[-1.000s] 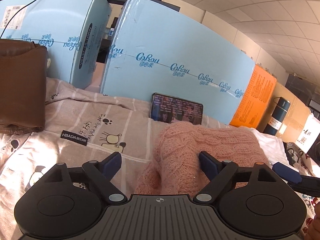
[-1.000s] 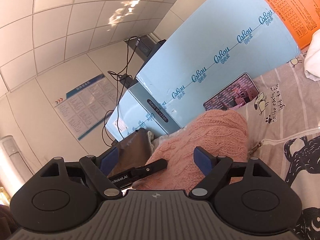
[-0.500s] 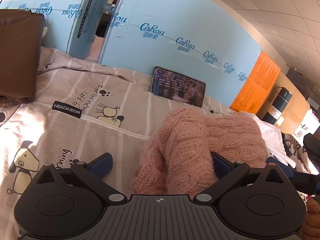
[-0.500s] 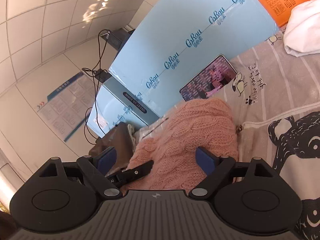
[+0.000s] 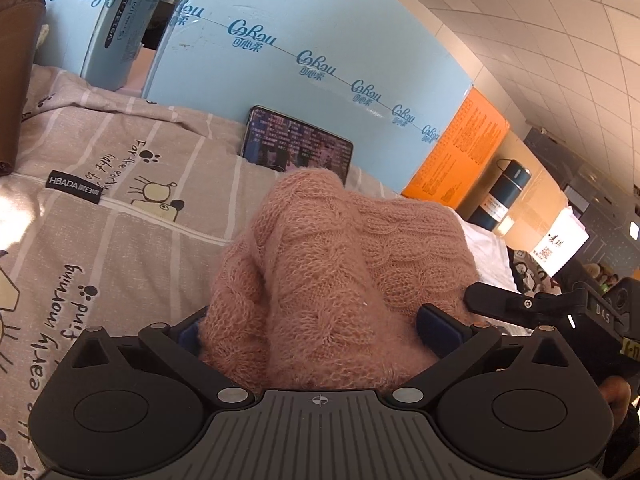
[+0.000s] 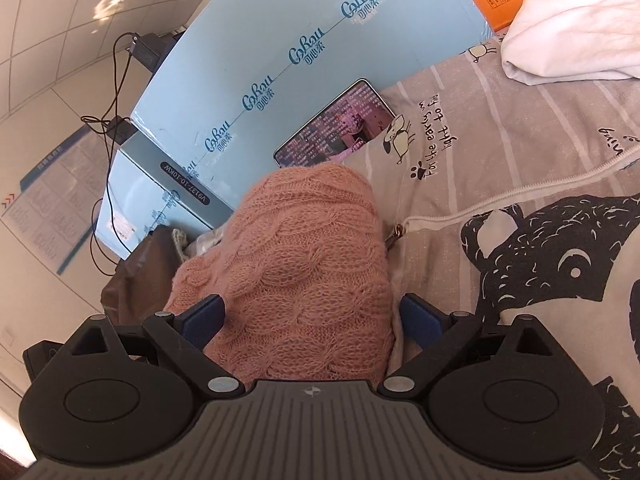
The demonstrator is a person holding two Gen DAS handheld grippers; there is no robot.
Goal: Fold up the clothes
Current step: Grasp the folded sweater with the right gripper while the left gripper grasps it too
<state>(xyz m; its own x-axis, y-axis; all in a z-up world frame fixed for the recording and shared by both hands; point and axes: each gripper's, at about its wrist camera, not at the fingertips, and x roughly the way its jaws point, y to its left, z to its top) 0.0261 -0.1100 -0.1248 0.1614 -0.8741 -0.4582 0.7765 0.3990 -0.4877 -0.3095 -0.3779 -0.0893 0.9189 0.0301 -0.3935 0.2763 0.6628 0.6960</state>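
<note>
1. Left claw (image 5: pixel 312 326) spread wide around near end of pink sweater (image 5: pixel 340 264), fingers flanking bundle, nothing clamped; right claw (image 6: pixel 312 318) likewise released, astride same bundle
2. Since a second ago: both pushed forward and dipped, knit now filling gaps, so bundle ready for grasp or tidy
3. Sweater bunched on bedsheet (image 5: pixel 132 248), long axis running away toward phone (image 5: pixel 298 146), far end nearly touching it

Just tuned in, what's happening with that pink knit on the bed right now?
Both handheld grippers sit at the near end of the pink sweater, which lies bunched on the cartoon-print bedsheet. The left gripper and right gripper each straddle the knit with jaws spread wide, not clamped. A phone leans against the blue box behind.
</note>
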